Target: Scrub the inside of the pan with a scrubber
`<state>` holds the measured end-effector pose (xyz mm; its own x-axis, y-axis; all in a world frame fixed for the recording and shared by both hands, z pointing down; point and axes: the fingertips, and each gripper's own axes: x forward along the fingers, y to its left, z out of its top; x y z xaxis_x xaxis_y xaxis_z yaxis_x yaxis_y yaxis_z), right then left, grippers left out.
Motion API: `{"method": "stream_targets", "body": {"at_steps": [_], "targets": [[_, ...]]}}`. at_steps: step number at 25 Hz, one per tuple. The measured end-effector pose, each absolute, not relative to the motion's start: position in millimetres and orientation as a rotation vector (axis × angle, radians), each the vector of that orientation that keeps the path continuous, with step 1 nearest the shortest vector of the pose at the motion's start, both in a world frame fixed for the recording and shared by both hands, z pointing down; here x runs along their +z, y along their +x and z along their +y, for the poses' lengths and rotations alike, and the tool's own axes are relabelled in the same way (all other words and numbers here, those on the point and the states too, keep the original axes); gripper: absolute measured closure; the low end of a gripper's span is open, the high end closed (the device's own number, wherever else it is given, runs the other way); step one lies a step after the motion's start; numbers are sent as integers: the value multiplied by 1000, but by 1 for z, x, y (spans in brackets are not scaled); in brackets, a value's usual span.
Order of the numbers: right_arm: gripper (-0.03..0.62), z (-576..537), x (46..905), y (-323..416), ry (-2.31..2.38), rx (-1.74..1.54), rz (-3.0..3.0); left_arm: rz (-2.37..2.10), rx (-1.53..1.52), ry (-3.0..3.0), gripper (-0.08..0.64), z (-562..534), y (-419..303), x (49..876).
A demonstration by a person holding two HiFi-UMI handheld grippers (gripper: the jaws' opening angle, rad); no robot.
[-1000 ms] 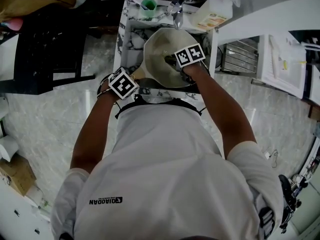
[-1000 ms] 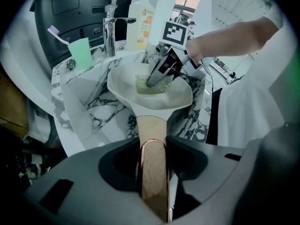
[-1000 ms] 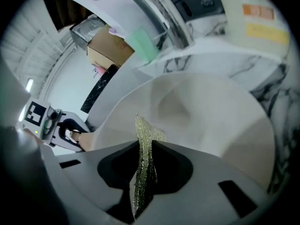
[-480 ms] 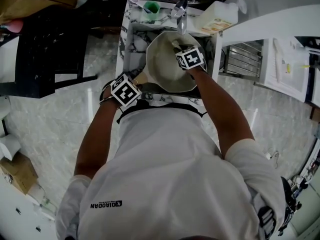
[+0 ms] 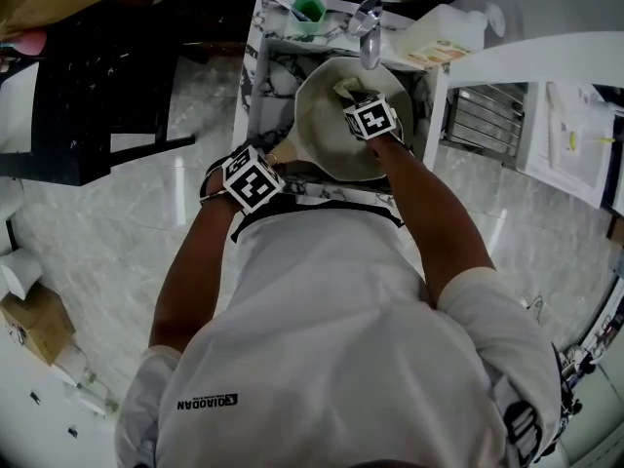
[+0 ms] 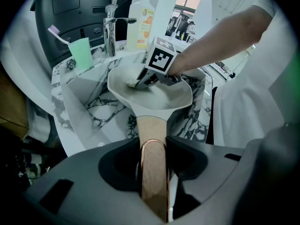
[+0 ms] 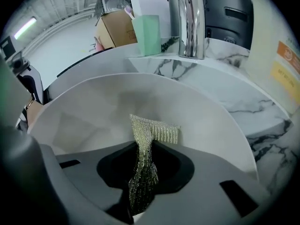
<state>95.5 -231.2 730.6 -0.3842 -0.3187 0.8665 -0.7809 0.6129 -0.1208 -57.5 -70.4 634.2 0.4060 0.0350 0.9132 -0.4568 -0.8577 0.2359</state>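
Above the white marble-veined sink [image 6: 82, 95], the left gripper [image 6: 153, 165] clamps the wooden handle [image 6: 151, 132] of the cream round pan [image 6: 161, 97] while the right gripper [image 7: 139, 177] pinches the yellow-green mesh scrubber [image 7: 146, 142] inside it; hard strokes could twist the handle loose or pull the mesh free.

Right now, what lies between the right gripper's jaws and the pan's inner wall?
The scrubber, pinched by the right gripper, its free end lying against the pan; the right gripper view shows it.
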Motion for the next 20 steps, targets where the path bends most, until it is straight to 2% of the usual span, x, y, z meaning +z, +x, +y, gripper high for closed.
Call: {"method": "stream_targets", "body": {"at_steps": [6,20], "targets": [[492,-231,734,90,937,827,-1979,-362,1453,2215,383,-70,-58,635],[488,-210,723,48,815,947,-2080,-362,1454,2218,383,-71,-58,635]]}}
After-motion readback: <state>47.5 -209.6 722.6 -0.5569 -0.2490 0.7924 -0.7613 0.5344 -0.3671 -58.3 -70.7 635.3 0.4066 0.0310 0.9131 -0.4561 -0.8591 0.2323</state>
